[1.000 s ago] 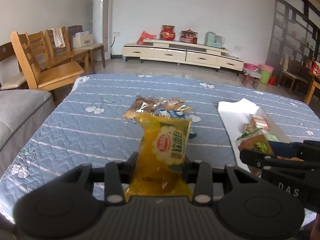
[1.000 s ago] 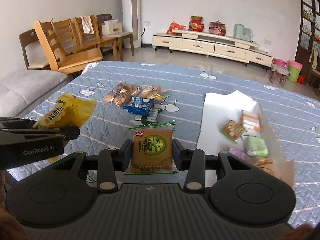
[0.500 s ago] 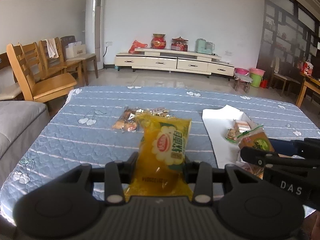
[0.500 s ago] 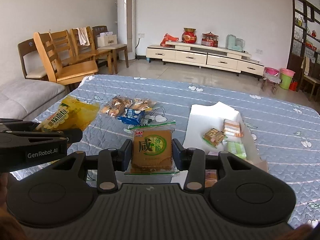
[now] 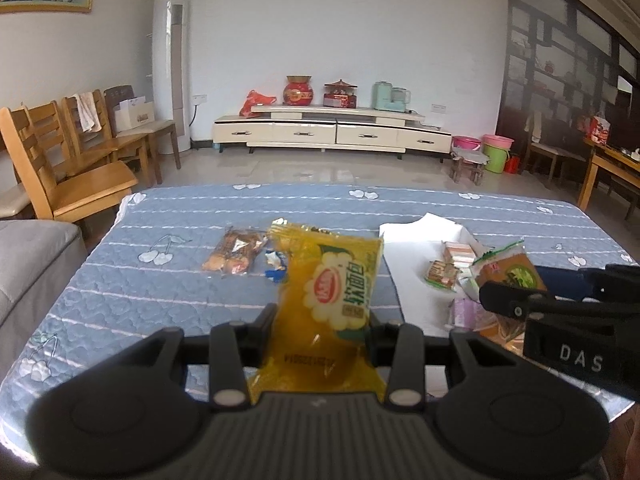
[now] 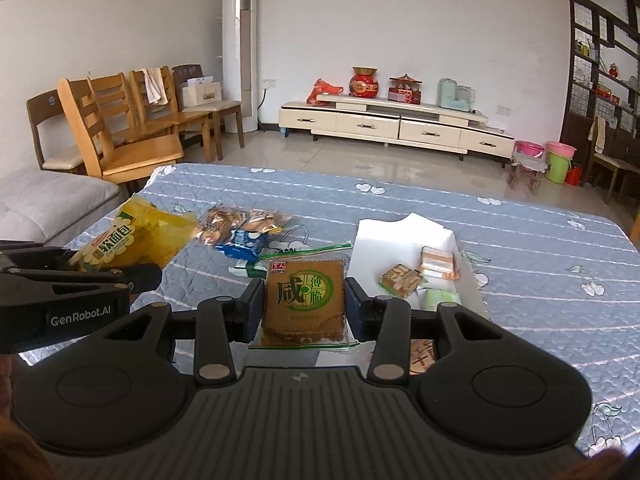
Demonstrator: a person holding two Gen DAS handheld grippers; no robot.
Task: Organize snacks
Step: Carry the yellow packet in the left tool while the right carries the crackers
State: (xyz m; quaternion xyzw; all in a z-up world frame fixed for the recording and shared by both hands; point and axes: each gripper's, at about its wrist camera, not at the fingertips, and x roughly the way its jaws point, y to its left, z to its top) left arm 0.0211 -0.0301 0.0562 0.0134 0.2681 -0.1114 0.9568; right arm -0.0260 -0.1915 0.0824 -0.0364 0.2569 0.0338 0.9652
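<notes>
My left gripper (image 5: 322, 330) is shut on a yellow soft-bread packet (image 5: 328, 300) and holds it above the blue quilted table (image 5: 160, 292). My right gripper (image 6: 305, 308) is shut on a brown cracker packet (image 6: 305, 296), held above the table near the white tray (image 6: 396, 236). The tray (image 5: 408, 268) holds several small snack packets. A small pile of loose snacks (image 6: 240, 228) lies on the table left of the tray; it also shows in the left wrist view (image 5: 236, 250). The yellow packet (image 6: 132, 240) shows at the left of the right wrist view.
Wooden chairs (image 6: 120, 140) and a grey sofa (image 6: 48, 200) stand off the table's left side. A TV cabinet (image 6: 392, 124) and a tall white air conditioner (image 6: 240, 56) stand against the far wall.
Both grippers have risen and pulled back toward the near edge with their packets; the table, tray and snack pile now appear lower and farther away.
</notes>
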